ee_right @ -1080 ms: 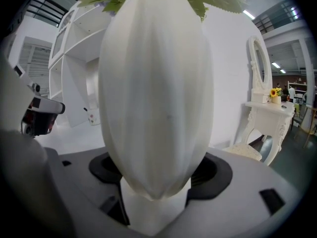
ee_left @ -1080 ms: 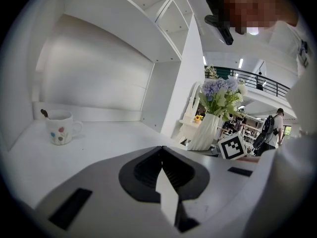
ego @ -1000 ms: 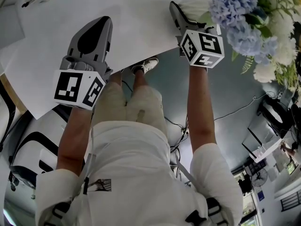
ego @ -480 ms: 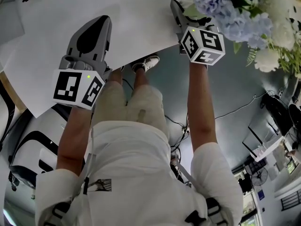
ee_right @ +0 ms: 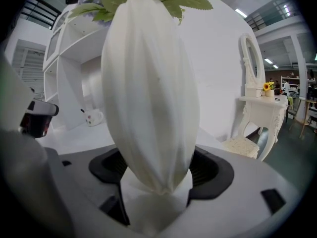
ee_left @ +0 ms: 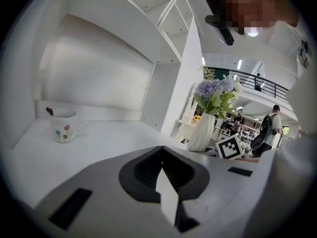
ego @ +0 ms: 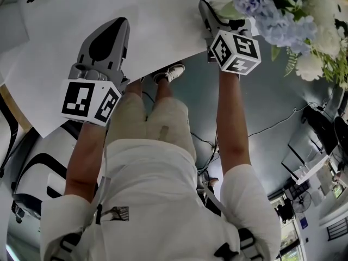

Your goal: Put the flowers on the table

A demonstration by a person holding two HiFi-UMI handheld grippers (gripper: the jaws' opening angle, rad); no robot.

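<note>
The plain white surface (ego: pixel 163 15) fills the top of the head view. At its near edge the tall ribbed white vase (ee_right: pixel 148 83) of blue and white flowers (ego: pixel 283 10) is upright, pinched round its narrow foot by the right gripper (ee_right: pixel 156 182). I'd call this the placing step, though I cannot tell whether the foot touches down. Next it wants lowering, then a gentle release. The left gripper (ee_left: pixel 161 155), jaws together on nothing, hovers over the surface.

You have nothing to read here: no words, numbers, brand names or signs stand legibly on anything in view.
</note>
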